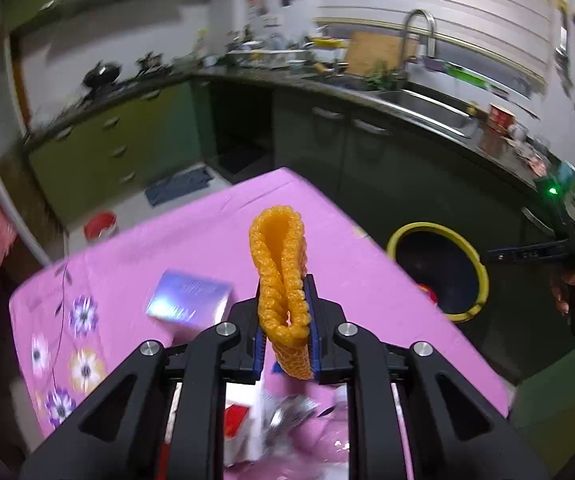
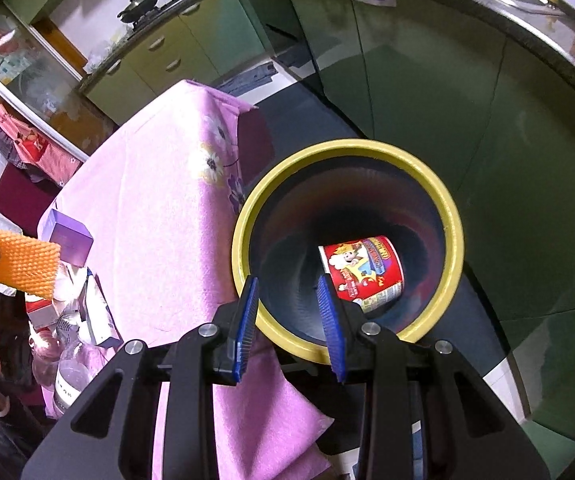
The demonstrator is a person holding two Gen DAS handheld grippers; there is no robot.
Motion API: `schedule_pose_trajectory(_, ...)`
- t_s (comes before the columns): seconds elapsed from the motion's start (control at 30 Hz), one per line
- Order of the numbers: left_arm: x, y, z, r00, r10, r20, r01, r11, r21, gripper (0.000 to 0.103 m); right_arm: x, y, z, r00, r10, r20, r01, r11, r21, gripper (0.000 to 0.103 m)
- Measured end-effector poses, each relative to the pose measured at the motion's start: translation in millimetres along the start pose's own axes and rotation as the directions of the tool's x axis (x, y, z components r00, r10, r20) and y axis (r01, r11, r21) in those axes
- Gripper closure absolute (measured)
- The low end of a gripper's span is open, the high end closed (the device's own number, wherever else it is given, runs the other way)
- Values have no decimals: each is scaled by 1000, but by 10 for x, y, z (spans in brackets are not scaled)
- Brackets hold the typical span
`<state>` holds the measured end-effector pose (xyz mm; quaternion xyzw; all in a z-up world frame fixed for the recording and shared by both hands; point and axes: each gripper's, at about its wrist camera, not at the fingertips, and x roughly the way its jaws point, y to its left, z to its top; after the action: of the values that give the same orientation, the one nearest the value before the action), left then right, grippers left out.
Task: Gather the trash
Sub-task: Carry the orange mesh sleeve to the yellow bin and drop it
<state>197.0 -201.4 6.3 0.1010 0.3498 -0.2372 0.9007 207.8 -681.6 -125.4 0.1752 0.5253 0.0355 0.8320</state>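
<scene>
Orange foam net (image 1: 283, 280) clamped in left tongs (image 1: 286, 312). Right tongs (image 2: 287, 304) apart, empty, above yellow-rimmed bin (image 2: 453, 216); red cup (image 2: 361, 274) inside, label writing unreadable.

foam net (image 1: 283, 276): orange, soft, knobbly mesh
tablecloth (image 1: 191, 232): pink cloth, matt and slightly fuzzy (flower print)
bin (image 2: 453, 216): smooth yellow plastic rim, dark inside
cup (image 2: 363, 276): glossy printed paper
box (image 1: 187, 300): shiny purple card
tap (image 1: 419, 32): brushed metal
pads (image 2: 247, 316): ribbed blue rubber
</scene>
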Motion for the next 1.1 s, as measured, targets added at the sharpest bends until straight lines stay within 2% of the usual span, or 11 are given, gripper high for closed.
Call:
schedule_pose_trajectory(0.23, 351, -855, 363, 986, -142, -82, 151, 982, 117, 87, -201, -192, -102, 999, -32, 36, 32, 999, 7, 72)
schedule_pose_trajectory(0.4, 787, -1583, 551, 968, -201, -149, 227, 956, 185, 87, -320, -415, -196, 998, -36, 56, 35, 999, 28, 72)
schedule_pose_trajectory(0.53, 1089, -2105, 629, 966, -208, -152, 241, 940, 242, 87, -396, -578, -294, 997, -31, 65, 28, 999, 46, 72)
schedule_pose_trajectory(0.67, 1528, -2507, 660, 968, -182, -172, 225, 934, 277, 84, -428, -731, -389, 998, -32, 61, 28, 998, 64, 72)
schedule_pose_trajectory(0.7, 1667, -2601, 655, 968, -167, -188, 217, 934, 283, 77, -434, -767, -415, 998, -32, 58, 28, 997, 69, 72)
schedule_pose_trajectory(0.73, 1736, -2630, 649, 968, -159, -193, 210, 936, 284, 65, -443, -782, -430, 998, -33, 57, 29, 997, 73, 72)
schedule_pose_trajectory(0.8, 1873, -2696, 630, 971, -141, -193, 194, 938, 287, 47, -475, -858, -468, 998, -37, 58, 32, 996, 85, 72)
schedule_pose_trajectory(0.83, 1944, -2724, 619, 972, -134, -193, 187, 938, 291, 43, -483, -882, -477, 998, -38, 59, 33, 996, 89, 72)
schedule_pose_trajectory(0.9, 2030, -2750, 605, 970, -136, -200, 191, 938, 289, 43, -508, -931, -493, 997, -44, 62, 38, 995, 97, 66)
schedule_pose_trajectory(0.97, 2056, -2723, 610, 966, -144, -214, 202, 939, 279, 43, -512, -951, -491, 997, -47, 63, 40, 994, 100, 65)
schedule_pose_trajectory(1.1, 1764, -2511, 685, 962, -186, -200, 234, 939, 253, 43, -477, -895, -474, 998, -36, 55, 31, 996, 79, 65)
